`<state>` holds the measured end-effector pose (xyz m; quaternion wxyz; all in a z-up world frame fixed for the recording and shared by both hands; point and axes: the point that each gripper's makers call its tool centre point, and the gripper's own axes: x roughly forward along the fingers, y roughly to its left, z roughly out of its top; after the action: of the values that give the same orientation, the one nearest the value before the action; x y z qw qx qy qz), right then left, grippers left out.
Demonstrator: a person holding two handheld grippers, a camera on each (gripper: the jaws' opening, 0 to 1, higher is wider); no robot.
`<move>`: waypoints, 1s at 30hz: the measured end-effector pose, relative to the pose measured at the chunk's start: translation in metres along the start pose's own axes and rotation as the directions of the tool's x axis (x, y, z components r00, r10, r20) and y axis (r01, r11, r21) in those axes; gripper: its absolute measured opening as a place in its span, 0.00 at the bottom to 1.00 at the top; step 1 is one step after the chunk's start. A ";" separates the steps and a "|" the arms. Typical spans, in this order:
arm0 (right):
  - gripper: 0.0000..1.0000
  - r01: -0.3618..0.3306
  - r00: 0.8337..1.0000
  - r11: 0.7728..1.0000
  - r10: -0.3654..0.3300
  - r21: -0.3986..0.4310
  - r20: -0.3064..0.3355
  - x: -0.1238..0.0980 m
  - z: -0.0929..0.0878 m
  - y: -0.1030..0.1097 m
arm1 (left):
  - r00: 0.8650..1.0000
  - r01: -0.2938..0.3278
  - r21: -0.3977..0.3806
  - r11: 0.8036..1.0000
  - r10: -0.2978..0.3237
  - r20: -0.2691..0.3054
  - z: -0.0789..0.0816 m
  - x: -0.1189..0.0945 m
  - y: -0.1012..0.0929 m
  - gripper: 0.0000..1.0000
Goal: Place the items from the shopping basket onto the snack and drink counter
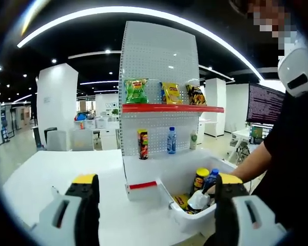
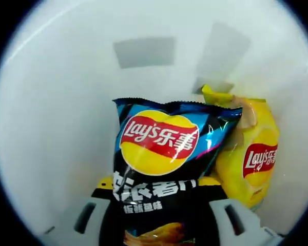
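On the white bench (image 1: 66,179) stands a pegboard display with a red shelf (image 1: 172,108), and part of the stocking looks done: a green bag (image 1: 136,90), a yellow bag (image 1: 171,93) and a dark bag (image 1: 196,95) sit along the shelf, and below it, on the display's base, stand a tall can (image 1: 142,144), a water bottle (image 1: 171,140) and a small pale bottle (image 1: 193,139). At the bench's near right edge sits the white shopping basket (image 1: 187,218), with a yellow-lidded canister (image 1: 200,179), a blue-capped bottle (image 1: 211,178) and other packets inside, so several items are left, I judge.

Left tongs (image 1: 156,192) hang wide open and empty above the bench. Right tongs (image 2: 156,197) reach down into the basket and are closed against a black-and-blue Lay's bag (image 2: 159,169); a yellow Lay's bag (image 2: 249,164) leans just beside it against the basket wall (image 2: 51,128).

That bag's lower end is cut off, and its body covers most of the tongs' tips, so how firm the grip is cannot be told. Labels on the shelved goods are too small to read.
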<state>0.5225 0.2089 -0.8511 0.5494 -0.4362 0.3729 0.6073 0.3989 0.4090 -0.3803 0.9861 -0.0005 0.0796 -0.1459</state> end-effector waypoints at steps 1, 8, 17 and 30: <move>0.48 0.001 1.000 1.000 -0.001 0.000 -0.001 0.000 0.000 0.000 | 1.000 0.000 -0.003 1.000 0.000 0.002 0.000 0.000 0.001 0.93; 0.43 0.009 1.000 1.000 -0.009 -0.018 -0.003 -0.007 0.002 0.003 | 1.000 0.004 -0.010 1.000 -0.004 0.007 0.000 0.001 0.000 0.92; 0.35 0.011 1.000 0.999 -0.010 -0.046 0.010 -0.022 0.009 0.007 | 1.000 -0.003 -0.017 1.000 0.003 0.008 0.000 -0.005 0.002 0.91; 0.34 0.023 0.997 0.998 -0.020 -0.053 0.069 -0.044 0.021 0.005 | 1.000 0.008 -0.030 1.000 -0.007 0.018 -0.001 -0.003 -0.001 0.90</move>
<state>0.5159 0.2123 -0.8024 0.5565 -0.4336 0.3329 0.6257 0.3960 0.4084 -0.3804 0.9861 -0.0170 0.0727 -0.1485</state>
